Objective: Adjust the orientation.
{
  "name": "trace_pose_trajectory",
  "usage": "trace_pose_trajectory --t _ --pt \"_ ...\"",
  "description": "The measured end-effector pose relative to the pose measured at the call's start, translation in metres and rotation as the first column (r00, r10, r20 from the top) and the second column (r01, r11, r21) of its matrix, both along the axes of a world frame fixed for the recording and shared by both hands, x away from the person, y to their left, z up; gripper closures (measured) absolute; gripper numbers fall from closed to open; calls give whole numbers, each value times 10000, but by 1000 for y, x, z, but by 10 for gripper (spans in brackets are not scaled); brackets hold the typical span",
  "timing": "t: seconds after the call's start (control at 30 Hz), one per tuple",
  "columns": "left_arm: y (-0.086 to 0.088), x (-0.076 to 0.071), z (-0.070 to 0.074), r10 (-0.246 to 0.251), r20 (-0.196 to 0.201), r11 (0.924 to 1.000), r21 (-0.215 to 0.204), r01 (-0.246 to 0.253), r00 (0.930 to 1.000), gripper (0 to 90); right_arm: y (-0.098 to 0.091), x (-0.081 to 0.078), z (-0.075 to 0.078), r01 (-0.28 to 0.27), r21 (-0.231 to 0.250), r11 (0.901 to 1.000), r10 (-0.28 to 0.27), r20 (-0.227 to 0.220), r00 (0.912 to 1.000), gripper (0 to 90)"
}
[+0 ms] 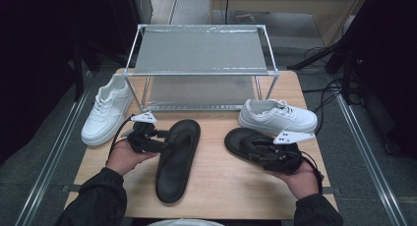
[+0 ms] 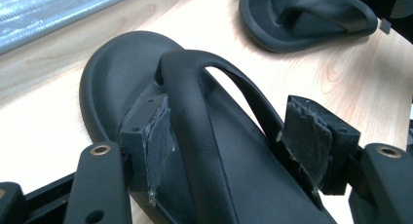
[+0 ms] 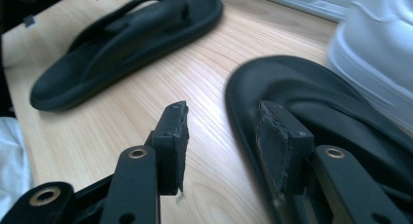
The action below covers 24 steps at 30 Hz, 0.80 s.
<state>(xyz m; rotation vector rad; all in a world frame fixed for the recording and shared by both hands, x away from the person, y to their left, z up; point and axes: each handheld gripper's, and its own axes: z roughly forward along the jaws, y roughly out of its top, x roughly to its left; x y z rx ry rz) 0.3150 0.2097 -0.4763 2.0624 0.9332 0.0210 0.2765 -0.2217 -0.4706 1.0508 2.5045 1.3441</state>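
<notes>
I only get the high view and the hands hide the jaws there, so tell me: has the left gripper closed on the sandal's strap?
Observer: No. The left gripper stands open with the strap between its jaws, and the far pad is clear of it.
Operator: And the right gripper?
Observer: The right gripper is open as well. One jaw is over the table and the other is over the right sandal, with its rim between them.
Operator: Are the pads in good shape?
Observer: The left gripper's pads are frayed along their edges.
</notes>
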Motion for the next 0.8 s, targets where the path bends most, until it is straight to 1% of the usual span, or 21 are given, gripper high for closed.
trace_pose_trajectory --t 0.03,0.07,0.1,0.13,0.17,0.2,0.37,0.43,0.47,0.5,0.53,0.57,0.67,0.7,0.77,0.8 --pt "0 0 0 0 0 10000 0 0 10000 345 0 0 0 0 0 10000 0 0 10000 558" --pt "-1 1 0 -26 1 10000 -47 26 10000 345 -8 -1 -2 162 -62 9999 -161 42 9999 561" --pt "-1 1 0 -12 30 10000 -81 13 10000 345 -8 -1 -2 162 -62 9999 -161 42 9999 561" --pt "-2 1 0 -7 38 10000 -93 7 10000 345 -15 -1 -4 328 -88 9994 -328 17 9995 569" --pt "-2 1 0 -11 43 10000 -76 12 10000 345 -15 -1 -4 328 -88 9994 -328 17 9995 569" --pt "-2 1 -1 36 91 9999 -127 -35 10000 345 -20 0 -6 394 -135 9991 -393 60 9992 575" --pt "1 2 0 178 201 9996 -224 -174 9996 346 -25 5 -13 390 -135 9991 -389 36 9992 586" --pt "2 2 1 247 180 9993 -294 -242 9995 346 -22 9 -18 477 -263 9985 -479 -40 9988 589" --pt "3 2 0 254 193 9994 -253 -249 9995 346 -19 12 -22 395 -224 9990 -400 -252 9989 592" --pt "3 2 0 254 193 9994 -253 -249 9995 346 -19 12 -22 395 -224 9990 -400 -252 9989 592" --pt "3 2 1 236 234 9995 -221 -231 9994 346 -17 13 -24 296 -313 9991 -304 -264 9992 597" --pt "3 2 1 234 250 9994 -243 -228 9994 346 -14 14 -27 80 -512 9987 -96 -305 9995 605" --pt "3 2 1 211 292 9994 -296 -203 9993 346 -11 16 -31 -101 -703 9975 86 -220 9997 614" --pt "3 2 1 163 336 9995 -283 -154 9993 346 -10 17 -31 -110 -680 9976 100 -154 9998 615" --pt "2 1 1 152 389 9993 -333 -139 9991 346 -10 19 -31 -243 -438 9987 242 -40 9997 625" --pt "2 1 1 157 374 9994 -310 -145 9992 346 -9 20 -32 -290 -440 9986 289 -14 9996 633"
